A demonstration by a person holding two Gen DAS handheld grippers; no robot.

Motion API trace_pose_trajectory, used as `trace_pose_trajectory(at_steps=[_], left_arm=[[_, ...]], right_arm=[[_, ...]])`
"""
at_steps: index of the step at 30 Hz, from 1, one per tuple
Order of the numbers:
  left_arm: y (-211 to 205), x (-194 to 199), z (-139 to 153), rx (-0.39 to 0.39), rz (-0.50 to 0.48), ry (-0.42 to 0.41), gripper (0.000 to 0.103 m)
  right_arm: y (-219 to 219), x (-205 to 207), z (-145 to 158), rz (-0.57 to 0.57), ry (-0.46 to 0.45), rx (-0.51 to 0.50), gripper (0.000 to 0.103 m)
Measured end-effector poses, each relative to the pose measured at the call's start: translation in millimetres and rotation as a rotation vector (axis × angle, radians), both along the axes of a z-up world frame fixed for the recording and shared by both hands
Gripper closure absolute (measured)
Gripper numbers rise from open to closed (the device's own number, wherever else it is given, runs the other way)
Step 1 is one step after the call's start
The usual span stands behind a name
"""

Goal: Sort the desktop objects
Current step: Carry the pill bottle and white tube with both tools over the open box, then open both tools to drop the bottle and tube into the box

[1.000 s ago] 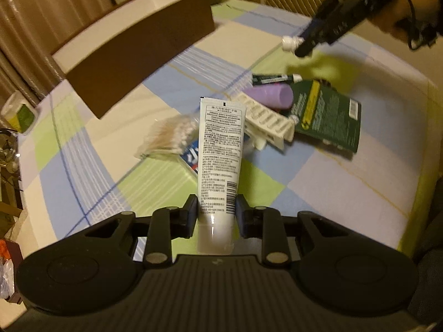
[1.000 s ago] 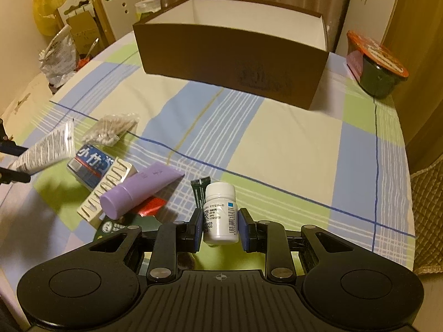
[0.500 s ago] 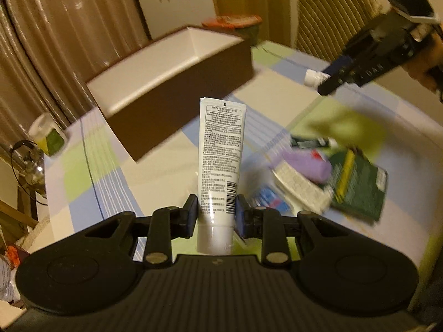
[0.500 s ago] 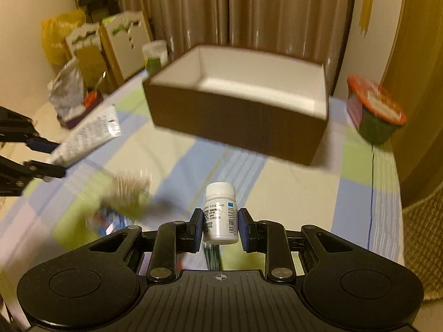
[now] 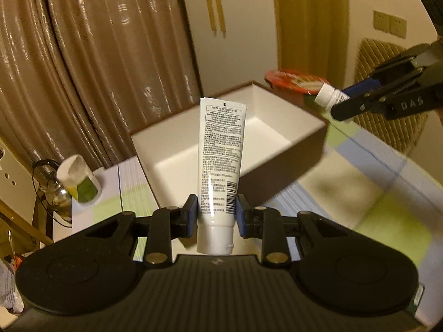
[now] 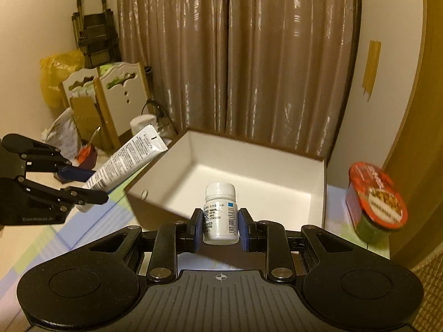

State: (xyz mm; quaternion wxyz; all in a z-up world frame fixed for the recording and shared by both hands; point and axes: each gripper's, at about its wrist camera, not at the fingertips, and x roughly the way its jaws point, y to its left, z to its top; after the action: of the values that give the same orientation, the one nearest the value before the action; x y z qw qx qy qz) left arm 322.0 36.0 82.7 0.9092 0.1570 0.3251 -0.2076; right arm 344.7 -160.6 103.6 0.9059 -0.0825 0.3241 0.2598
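Now held aloft over desk (image 5: 346,182): left hand-held gripper (image 5: 216,215) clamped on tube (image 5: 220,152), right hand-held gripper (image 6: 220,225) clamped on bottle (image 6: 220,213), both facing box (image 6: 257,177).

checked tablecloth (image 5: 387,215) under open brown box (image 6: 277,171), red-lidded cup (image 6: 376,202) beside it

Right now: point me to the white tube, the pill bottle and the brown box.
white tube (image 5: 220,149): left wrist view, on its printed back label.
pill bottle (image 6: 220,218): right wrist view, on the labelled body, below the cap.
brown box (image 6: 260,177): right wrist view, on the bare white inside floor.
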Motion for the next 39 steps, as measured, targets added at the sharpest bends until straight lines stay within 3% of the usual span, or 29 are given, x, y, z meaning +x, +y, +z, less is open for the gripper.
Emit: trace_pose_trajectory(at_steps=[8,18,29,39], left_arm=[[-5.6,41.2,-1.9,-0.020,0.040,0.020,0.079],[-12.8,85.4,-25.6,-0.021,0.085,0.093,0.079],[-31.2,145.3,-62.2,0.008,0.086,0.156,0.079],[-43.7,178.4,-96.3,0.038,0.081,0.219,0.078]], right_arm=[[6.0,43.4,-12.8,-0.021,0.060,0.016,0.077],[10.4,93.8,-35.2,-0.044,0.126,0.001,0.077],[17.6,149.7,-88.5,-0.064,0.240,-0.026,0.077],[15.6,175.2,-125.1,-0.089,0.315,-0.056,0.077]])
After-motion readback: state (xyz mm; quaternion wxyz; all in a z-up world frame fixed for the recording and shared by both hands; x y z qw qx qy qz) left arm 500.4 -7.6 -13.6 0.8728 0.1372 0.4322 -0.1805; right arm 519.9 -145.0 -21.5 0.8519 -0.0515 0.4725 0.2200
